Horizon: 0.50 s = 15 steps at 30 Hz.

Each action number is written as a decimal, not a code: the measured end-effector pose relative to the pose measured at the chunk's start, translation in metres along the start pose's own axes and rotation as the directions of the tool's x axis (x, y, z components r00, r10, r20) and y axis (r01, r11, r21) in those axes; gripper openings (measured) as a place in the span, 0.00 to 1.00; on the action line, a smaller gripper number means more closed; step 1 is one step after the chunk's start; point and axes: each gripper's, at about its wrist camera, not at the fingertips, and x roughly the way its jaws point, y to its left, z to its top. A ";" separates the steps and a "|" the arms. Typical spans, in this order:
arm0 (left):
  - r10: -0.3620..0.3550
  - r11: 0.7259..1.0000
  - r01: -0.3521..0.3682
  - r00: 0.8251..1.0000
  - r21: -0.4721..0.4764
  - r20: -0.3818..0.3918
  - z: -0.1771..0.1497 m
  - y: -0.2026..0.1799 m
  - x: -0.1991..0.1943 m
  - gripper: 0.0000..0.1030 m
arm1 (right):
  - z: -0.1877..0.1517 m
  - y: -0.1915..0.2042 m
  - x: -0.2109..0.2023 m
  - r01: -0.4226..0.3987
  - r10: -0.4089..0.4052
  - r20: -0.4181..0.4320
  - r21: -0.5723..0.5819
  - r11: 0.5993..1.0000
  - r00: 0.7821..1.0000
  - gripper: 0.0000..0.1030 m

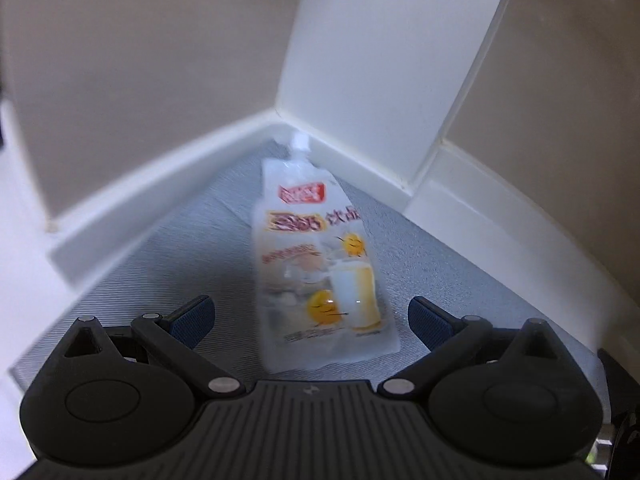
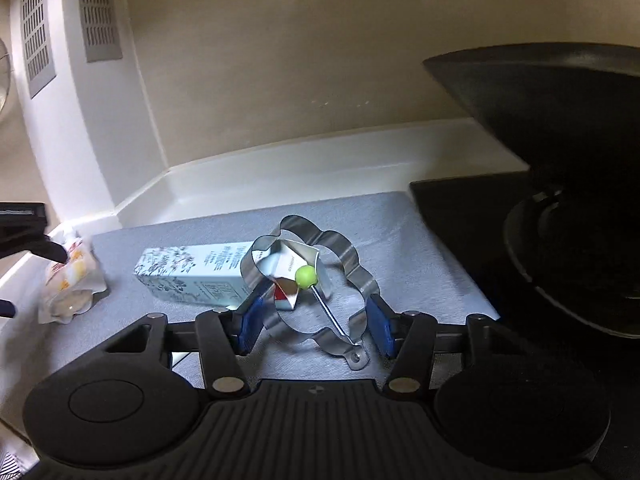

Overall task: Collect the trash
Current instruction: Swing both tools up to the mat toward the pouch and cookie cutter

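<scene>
Nothing is collected yet: left gripper (image 1: 311, 322) spread over the pouch (image 1: 320, 268); right gripper (image 2: 316, 320) pinching the metal ring (image 2: 316, 284).

The right hand-held gripper (image 2: 316, 322) is closing its blue pads on a metal egg ring (image 2: 320, 280) with a green knob (image 2: 306, 275). A patterned carton (image 2: 192, 276) and a crumpled drink pouch (image 2: 70, 280) are lying on the grey surface (image 2: 400, 224).
</scene>
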 end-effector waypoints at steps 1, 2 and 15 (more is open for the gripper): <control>0.000 1.000 0.000 1.000 -0.002 -0.004 0.001 -0.003 0.006 1.00 | -0.001 0.000 -0.003 0.000 0.000 0.018 0.000 1.000 1.000 0.55; -0.004 1.000 0.004 1.000 0.004 -0.016 0.001 -0.005 0.012 1.00 | 0.000 -0.003 -0.011 -0.002 0.002 0.036 0.001 1.000 0.999 0.55; 0.141 0.988 -0.143 0.989 0.063 0.034 -0.001 0.002 0.006 0.73 | 0.003 -0.005 -0.019 -0.066 0.064 0.092 0.018 0.998 0.994 0.55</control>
